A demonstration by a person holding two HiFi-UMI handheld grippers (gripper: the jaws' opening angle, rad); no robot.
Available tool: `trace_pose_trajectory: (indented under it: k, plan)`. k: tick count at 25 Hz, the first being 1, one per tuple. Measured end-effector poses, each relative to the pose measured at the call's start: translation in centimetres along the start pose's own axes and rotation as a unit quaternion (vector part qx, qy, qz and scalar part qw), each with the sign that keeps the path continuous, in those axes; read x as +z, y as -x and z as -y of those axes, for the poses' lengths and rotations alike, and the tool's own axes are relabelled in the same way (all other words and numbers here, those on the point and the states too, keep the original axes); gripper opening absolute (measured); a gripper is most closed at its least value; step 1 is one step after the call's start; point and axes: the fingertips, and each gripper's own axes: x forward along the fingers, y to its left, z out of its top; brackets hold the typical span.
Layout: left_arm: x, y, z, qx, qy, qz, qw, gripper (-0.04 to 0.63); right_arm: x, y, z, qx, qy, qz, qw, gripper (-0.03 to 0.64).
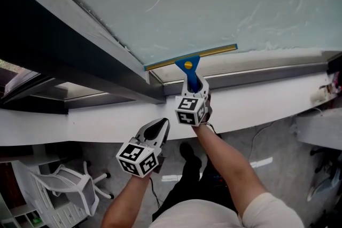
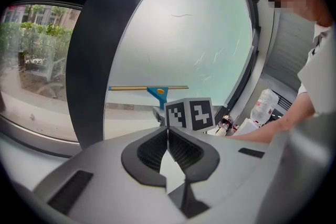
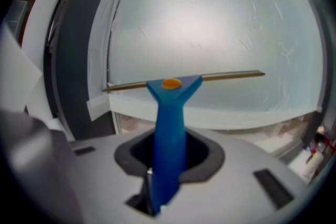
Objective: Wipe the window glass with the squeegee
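Window glass (image 1: 214, 2) across the top of head view, pale, streaked with thin wet lines. Dark frame post (image 1: 64, 50) slanting down its left side; side pane (image 2: 37, 60) beyond it in left claw view, greenery outside. White sill (image 1: 256, 101) running under the glass, grey floor (image 1: 278, 168) below. White swivel chair (image 1: 67, 184) low left on the floor. Squeegee (image 1: 189, 64) low on the pane: brass-coloured blade bar lying along the glass just above the bottom edge, left end by the frame post corner, blue handle with yellow dot pointing down, away from the glass. Right claw (image 1: 194, 88) pinching that blue handle, which stands between both jaws in right claw view. Left claw (image 1: 162, 124) below and left of it, near but apart, over the sill edge, jaws pressed together, nothing between them. Clear plastic bottle (image 2: 265, 105) at right in left claw view, above the person's forearm
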Motion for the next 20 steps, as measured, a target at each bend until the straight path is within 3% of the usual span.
trace_pose_trajectory:
  k: [20]
  plan:
    - [-1.2, -0.2, -0.7, 0.004, 0.007, -0.016, 0.9998, 0.034, -4.9, -1.9, -0.8, 0.026, -0.030, -0.068, 0.997, 0.114]
